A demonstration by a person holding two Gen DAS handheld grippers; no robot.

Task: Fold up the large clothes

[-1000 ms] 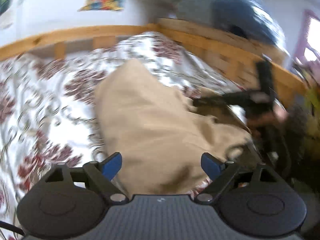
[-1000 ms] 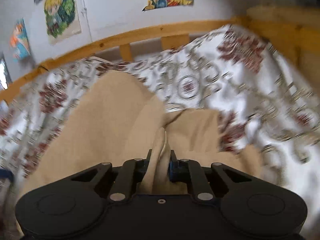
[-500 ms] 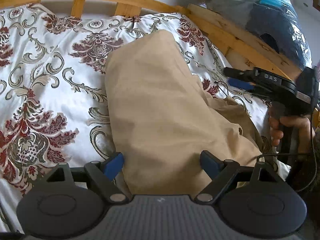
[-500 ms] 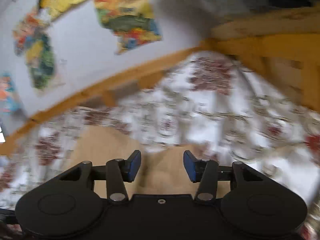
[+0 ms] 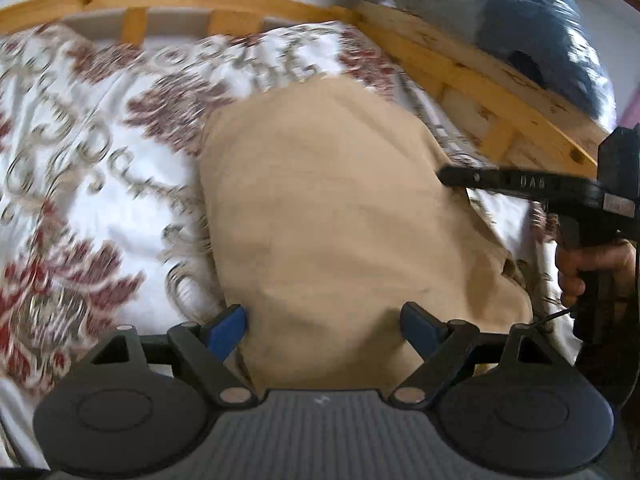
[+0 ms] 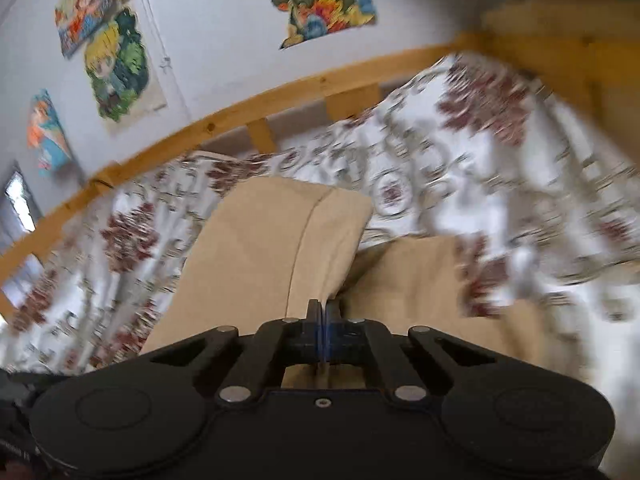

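Two grippers work over one beige garment (image 5: pixel 340 208) spread on a floral bedspread (image 5: pixel 92 184). At the left of the left wrist view the white and maroon bedspread is motion-blurred, with a wooden bed rail (image 5: pixel 168 0) curving along the top. In the middle the garment lies as a broad rounded mass reaching down to the lower edge, where the left gripper (image 5: pixel 324 326) sits with its blue-padded fingers spread wide on either side of the cloth, nothing pinched between them. At the right of that frame the right gripper (image 5: pixel 452 174) reaches in from the edge, its black tip at the garment's right border, held by a hand (image 5: pixel 588 268).

In the right wrist view, colourful posters (image 6: pixel 116 68) hang on the wall at upper left above the bed rail (image 6: pixel 224 128). Centre frame, the garment (image 6: pixel 256 252) shows a lifted fold with a seam running down to the right gripper (image 6: pixel 322 320), whose fingers are pressed together on the cloth edge. Blurred bedspread (image 6: pixel 500 160) fills the right.
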